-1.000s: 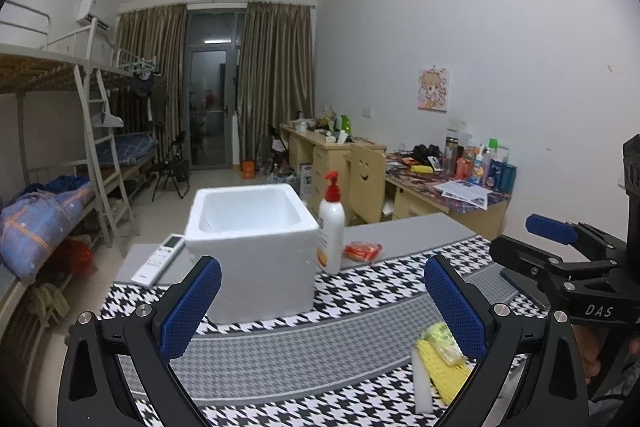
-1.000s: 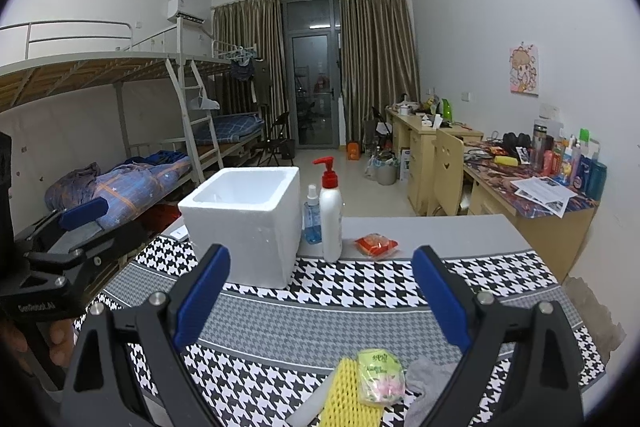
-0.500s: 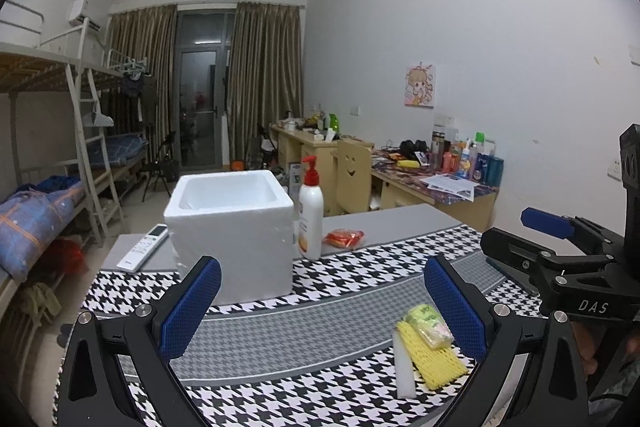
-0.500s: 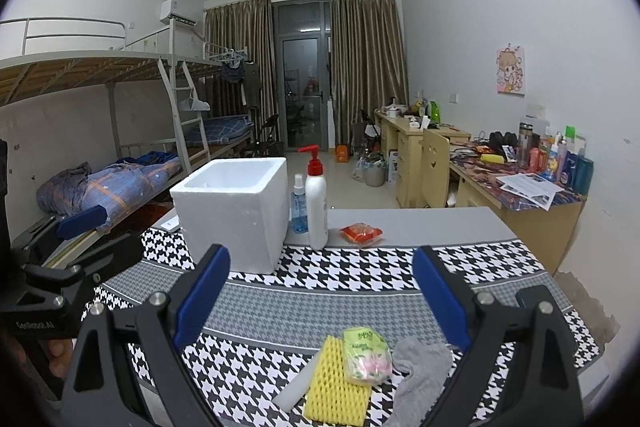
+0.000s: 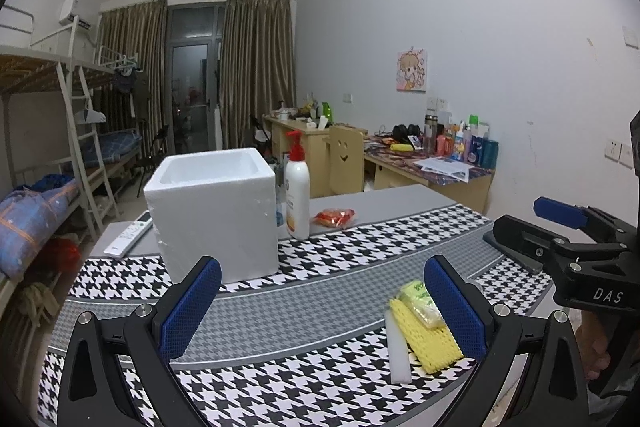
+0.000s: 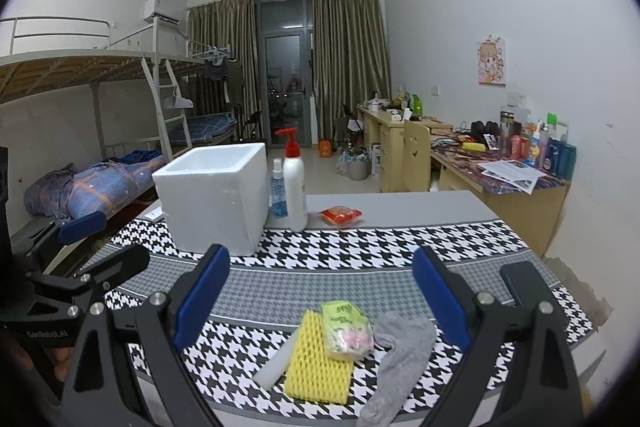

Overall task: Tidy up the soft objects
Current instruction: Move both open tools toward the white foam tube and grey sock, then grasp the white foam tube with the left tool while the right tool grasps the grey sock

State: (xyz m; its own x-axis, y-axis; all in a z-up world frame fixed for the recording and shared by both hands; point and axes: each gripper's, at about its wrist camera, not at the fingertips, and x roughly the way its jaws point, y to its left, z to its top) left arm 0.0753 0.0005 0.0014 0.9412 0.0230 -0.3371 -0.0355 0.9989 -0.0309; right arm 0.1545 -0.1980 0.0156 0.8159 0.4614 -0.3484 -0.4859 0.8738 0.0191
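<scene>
White foam box [image 6: 214, 195] open-topped, nothing visible inside, pump bottle [image 6: 295, 185] just beside it, yellow foam net [image 6: 316, 361], green packet [image 6: 346, 325] and grey sock [image 6: 400, 359] heaped nearer than box, left gripper [image 5: 320, 311] and right gripper [image 6: 320, 291] jaws spread, empty

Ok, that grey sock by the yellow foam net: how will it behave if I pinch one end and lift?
The grey sock lies crumpled and flat on the cloth, so it will likely droop and dangle. It looks thin, probably very light. Its upper end touches the green packet and may nudge it.
</scene>
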